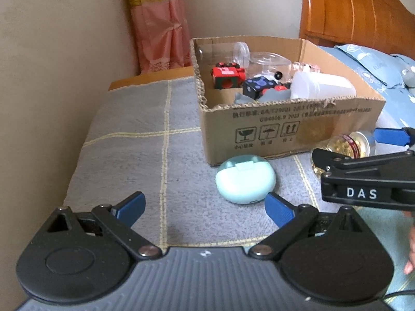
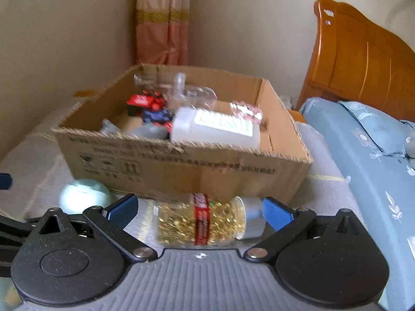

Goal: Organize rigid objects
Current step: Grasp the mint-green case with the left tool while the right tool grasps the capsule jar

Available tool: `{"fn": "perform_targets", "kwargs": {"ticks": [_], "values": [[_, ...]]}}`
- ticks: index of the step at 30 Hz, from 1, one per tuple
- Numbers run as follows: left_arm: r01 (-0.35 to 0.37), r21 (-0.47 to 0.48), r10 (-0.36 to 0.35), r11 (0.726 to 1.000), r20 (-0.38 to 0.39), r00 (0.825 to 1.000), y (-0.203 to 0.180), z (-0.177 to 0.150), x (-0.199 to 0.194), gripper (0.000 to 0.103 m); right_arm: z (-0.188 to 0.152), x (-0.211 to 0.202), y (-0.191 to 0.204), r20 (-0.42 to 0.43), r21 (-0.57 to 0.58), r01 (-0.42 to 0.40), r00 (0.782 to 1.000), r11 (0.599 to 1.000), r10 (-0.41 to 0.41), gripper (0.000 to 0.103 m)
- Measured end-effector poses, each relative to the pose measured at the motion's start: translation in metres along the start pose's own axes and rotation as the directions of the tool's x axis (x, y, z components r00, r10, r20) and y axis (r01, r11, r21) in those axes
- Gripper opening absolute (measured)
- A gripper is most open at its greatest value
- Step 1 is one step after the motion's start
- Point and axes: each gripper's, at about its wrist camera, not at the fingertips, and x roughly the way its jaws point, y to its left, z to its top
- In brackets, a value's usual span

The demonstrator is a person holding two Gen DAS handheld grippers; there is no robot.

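A cardboard box [image 1: 298, 119] stands on a grey checked cloth and holds toy blocks, clear plastic pieces and a white bottle [image 1: 321, 86]. A mint oval case [image 1: 245, 178] lies in front of the box, just ahead of my open, empty left gripper [image 1: 205, 211]. A clear jar of gold pellets [image 2: 205, 219] with a red band lies on its side before the box [image 2: 181, 171], between the fingers of my right gripper [image 2: 199, 213], which is open around it. The jar [image 1: 347, 145] and the right gripper [image 1: 363, 181] also show at the right of the left wrist view.
A wooden headboard [image 2: 363, 62] and a blue bedspread [image 2: 376, 160] lie to the right. A beige wall and a pink curtain [image 1: 160, 26] stand behind the box. The grey cloth [image 1: 129, 142] stretches to the left of the box.
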Motion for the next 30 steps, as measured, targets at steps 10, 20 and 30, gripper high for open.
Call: {"fn": "perform_targets", "kwargs": {"ticks": [10, 20, 30], "values": [[0.026, -0.019, -0.026, 0.999, -0.026, 0.999, -0.003, 0.003, 0.022, 0.098, -0.019, 0.013, -0.044, -0.046, 0.054, -0.048, 0.998, 0.997, 0.051, 0.103], [0.028, -0.060, -0.031, 0.998, -0.048, 0.998, -0.013, 0.007, 0.040, 0.098, -0.027, 0.022, -0.049, -0.048, 0.024, -0.096, 0.994, 0.995, 0.097, 0.103], [0.025, -0.052, -0.027, 0.998, -0.033, 0.999, -0.016, 0.005, 0.038, 0.096, -0.029, 0.022, -0.049, -0.032, 0.024, -0.096, 0.995, 0.995, 0.096, 0.103]]}}
